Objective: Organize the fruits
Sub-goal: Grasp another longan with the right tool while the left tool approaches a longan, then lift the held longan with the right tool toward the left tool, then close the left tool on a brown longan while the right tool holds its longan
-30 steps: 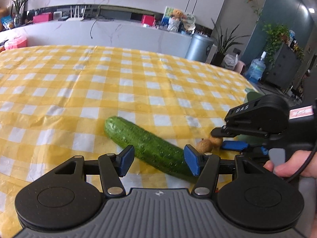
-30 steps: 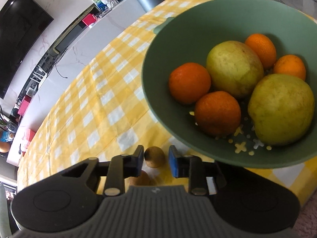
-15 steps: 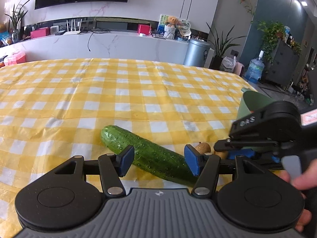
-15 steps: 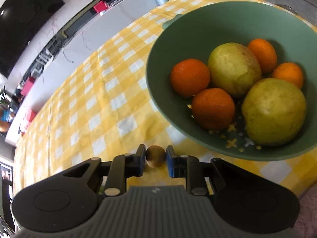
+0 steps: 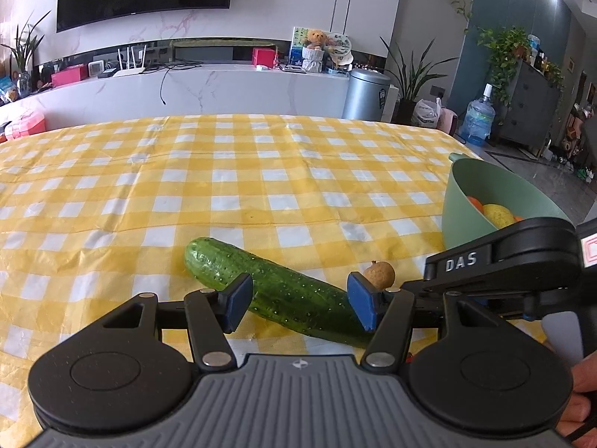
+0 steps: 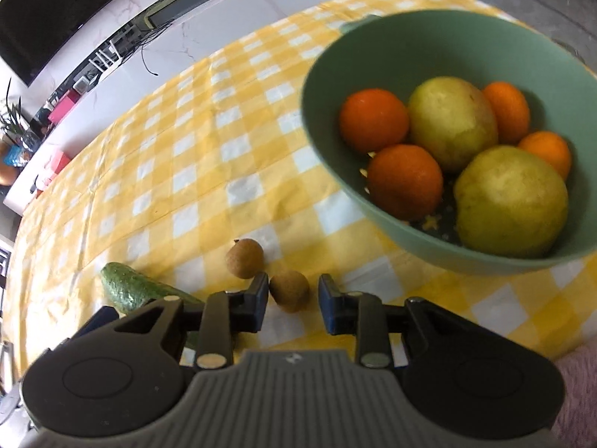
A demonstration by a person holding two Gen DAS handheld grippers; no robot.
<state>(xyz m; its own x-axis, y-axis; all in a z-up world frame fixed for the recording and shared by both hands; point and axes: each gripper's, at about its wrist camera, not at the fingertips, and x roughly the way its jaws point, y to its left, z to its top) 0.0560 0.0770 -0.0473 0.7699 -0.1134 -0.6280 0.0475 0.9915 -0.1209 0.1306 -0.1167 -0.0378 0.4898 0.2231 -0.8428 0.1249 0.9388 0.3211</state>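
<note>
Since a moment ago, right hand-held gripper is widening, straddling one longan for the green bowl; left hand-held gripper is waiting released over the cucumber.

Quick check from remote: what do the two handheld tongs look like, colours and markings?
Both are black with a ribbed grey base and blue pads. The left tongs and right tongs match. In the left view, the right unit's side reads "DAS" in white, with a red-outlined label; a bare hand grips it.
</note>
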